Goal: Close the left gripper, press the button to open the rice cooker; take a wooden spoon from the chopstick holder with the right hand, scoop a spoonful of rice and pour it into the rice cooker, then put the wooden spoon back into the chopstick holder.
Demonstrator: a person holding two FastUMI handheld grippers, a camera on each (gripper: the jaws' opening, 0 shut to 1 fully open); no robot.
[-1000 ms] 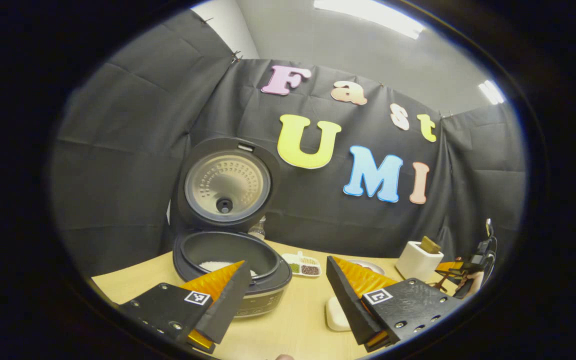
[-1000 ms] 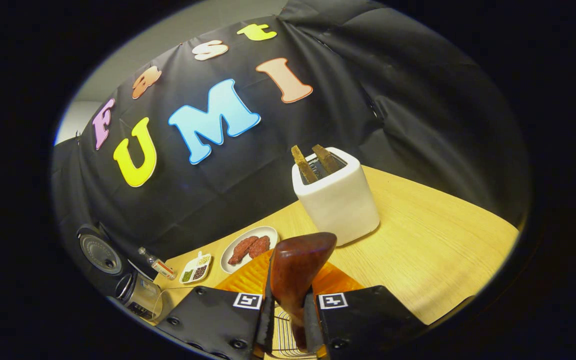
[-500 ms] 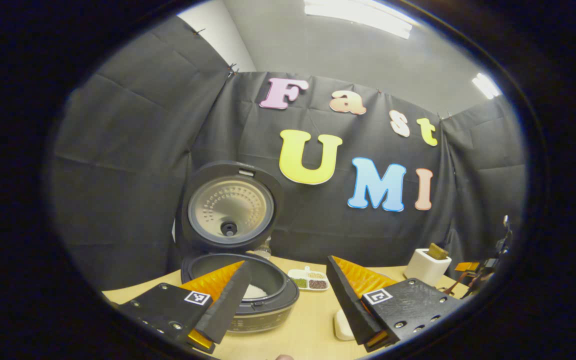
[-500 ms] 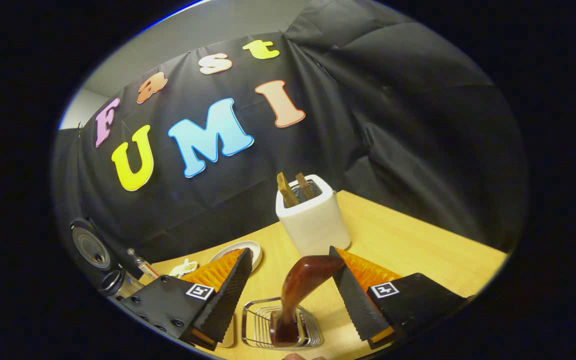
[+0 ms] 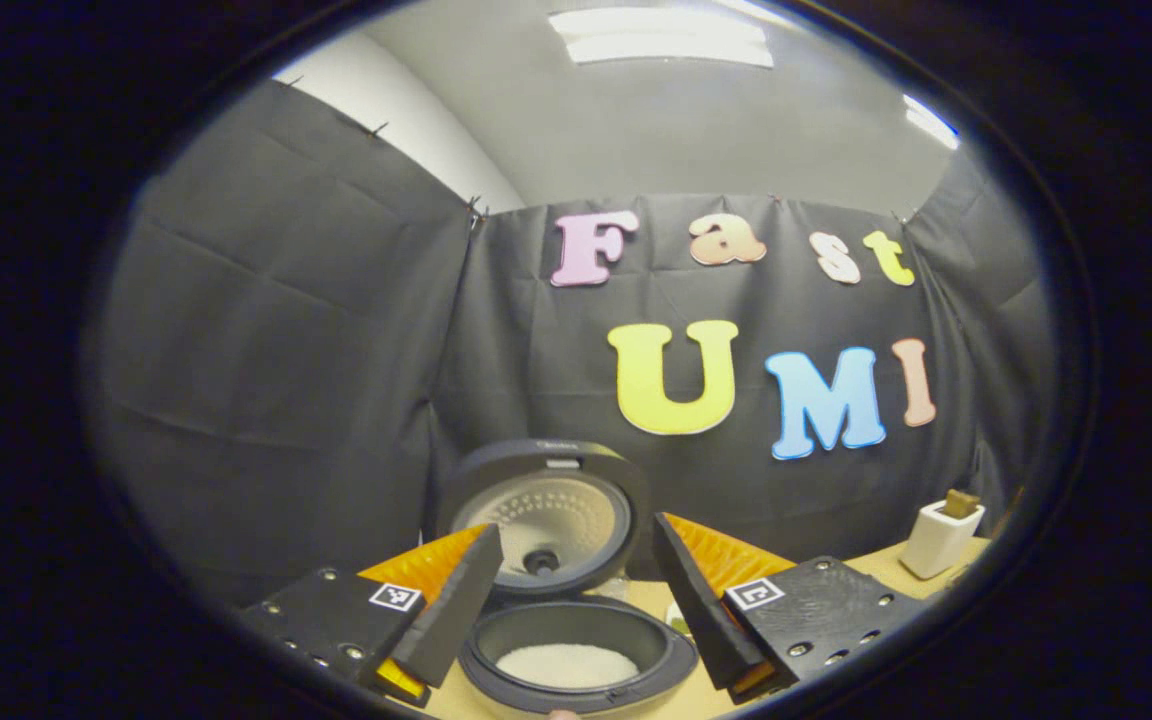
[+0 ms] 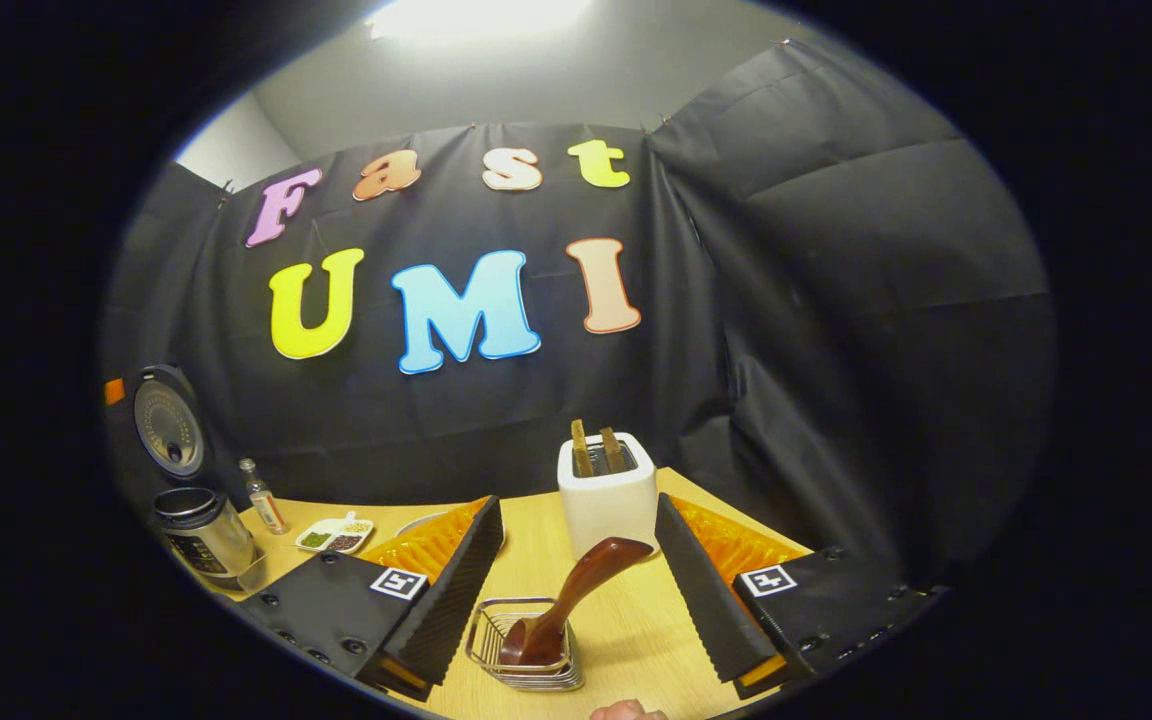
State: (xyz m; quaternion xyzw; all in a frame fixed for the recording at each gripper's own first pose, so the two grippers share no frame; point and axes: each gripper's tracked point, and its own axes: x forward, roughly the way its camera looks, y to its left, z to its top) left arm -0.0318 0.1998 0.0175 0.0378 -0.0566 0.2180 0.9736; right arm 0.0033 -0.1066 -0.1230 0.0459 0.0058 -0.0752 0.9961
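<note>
Your right claw (image 6: 571,555) is spread wide with nothing between its fingers; it hangs above the desk (image 6: 796,545), and the wooden spoon (image 6: 568,602) shows in the gap between the two fingers without touching either. The spoon stands tilted in the wire chopstick holder (image 6: 526,650), one end down inside the holder and the other end leaning up and to the right toward the white toaster (image 6: 606,500). The toaster stands on the desk just behind the holder, with two slices of toast (image 6: 594,452) upright in its slots. A fingertip (image 6: 624,711) of your hand shows at the bottom edge of the right gripper view. Farther left in that view, a small divided dish (image 6: 336,535) of grains lies on the desk, a small bottle (image 6: 262,500) stands beside it, and the rice cooker (image 6: 198,540) stands at the far left with its lid (image 6: 164,425) raised upright. Your left claw (image 5: 576,585) is also spread wide and grips nothing; it hovers over the rice cooker (image 5: 576,650), whose inner pot holds a layer of white rice (image 5: 566,665). The lid (image 5: 546,520) stands open behind the pot, its inner plate facing the camera. In the left gripper view, the toaster (image 5: 939,538) shows well apart at the far right of the desk (image 5: 876,560).
</note>
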